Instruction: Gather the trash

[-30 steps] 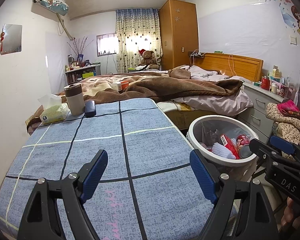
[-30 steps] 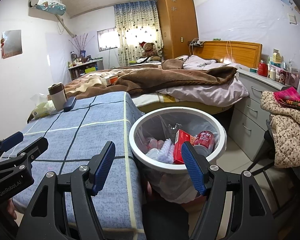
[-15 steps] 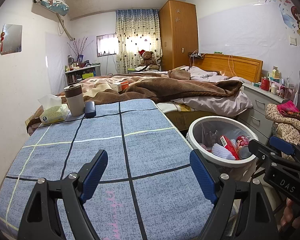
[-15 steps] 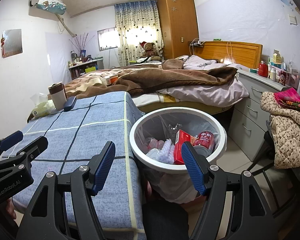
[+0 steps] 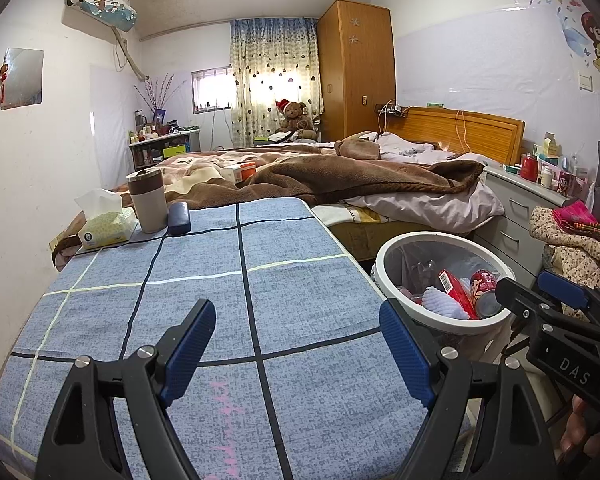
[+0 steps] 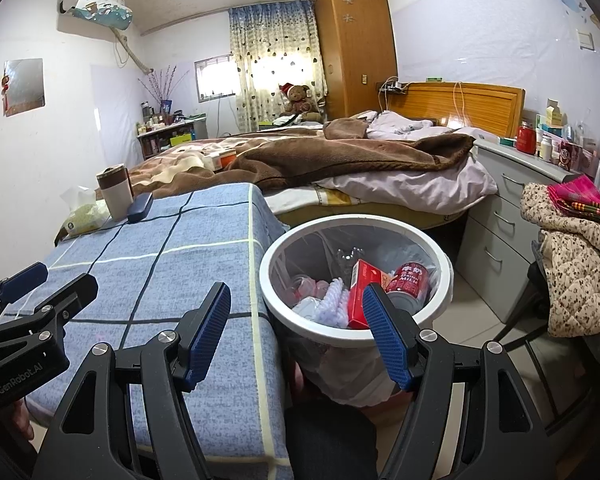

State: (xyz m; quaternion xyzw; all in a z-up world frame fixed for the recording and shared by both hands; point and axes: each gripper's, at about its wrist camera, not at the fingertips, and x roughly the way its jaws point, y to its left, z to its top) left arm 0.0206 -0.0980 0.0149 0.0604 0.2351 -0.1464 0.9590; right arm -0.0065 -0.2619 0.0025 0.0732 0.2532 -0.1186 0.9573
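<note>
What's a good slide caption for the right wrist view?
Open right gripper poised between the blue-covered table and a white trash bin holding a red can and red box.

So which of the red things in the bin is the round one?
The red can, lying at the right side of the white bin. The red box beside it, nearer the middle, is flat-sided with straight edges; the can is a cylinder.

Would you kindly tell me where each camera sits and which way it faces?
Left wrist: on the left claw, open, above the blue checked table, facing the bed; the right claw shows at the right edge.
Right wrist: on the right claw, open, over the table's edge, facing the trash bin; the left claw shows at left.
Shared: table, bin, tumbler, bed.
</note>
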